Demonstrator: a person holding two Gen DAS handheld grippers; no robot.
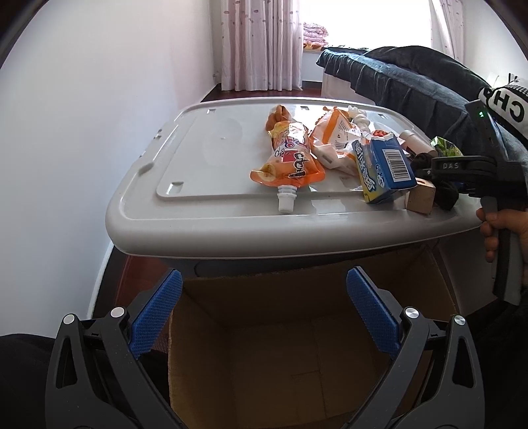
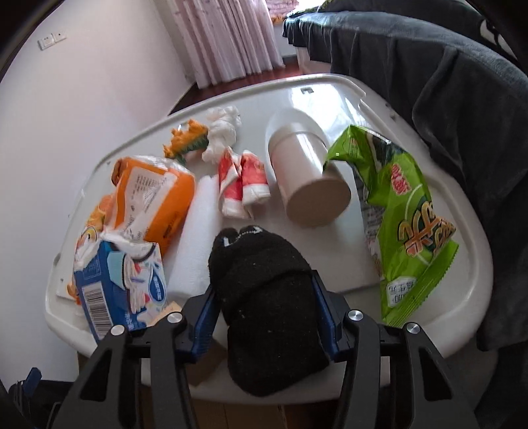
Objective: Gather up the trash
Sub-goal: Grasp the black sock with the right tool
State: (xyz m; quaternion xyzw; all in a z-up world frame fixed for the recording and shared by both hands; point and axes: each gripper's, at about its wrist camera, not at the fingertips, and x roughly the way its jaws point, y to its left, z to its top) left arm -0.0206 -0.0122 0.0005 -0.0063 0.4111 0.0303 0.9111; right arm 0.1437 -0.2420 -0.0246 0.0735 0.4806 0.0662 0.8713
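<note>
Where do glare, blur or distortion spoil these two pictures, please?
Left wrist view: the window is blown out, the grey lid bows from fisheye distortion. Right wrist view: glare on the lid's far end, the beige cup slightly blurred.
</note>
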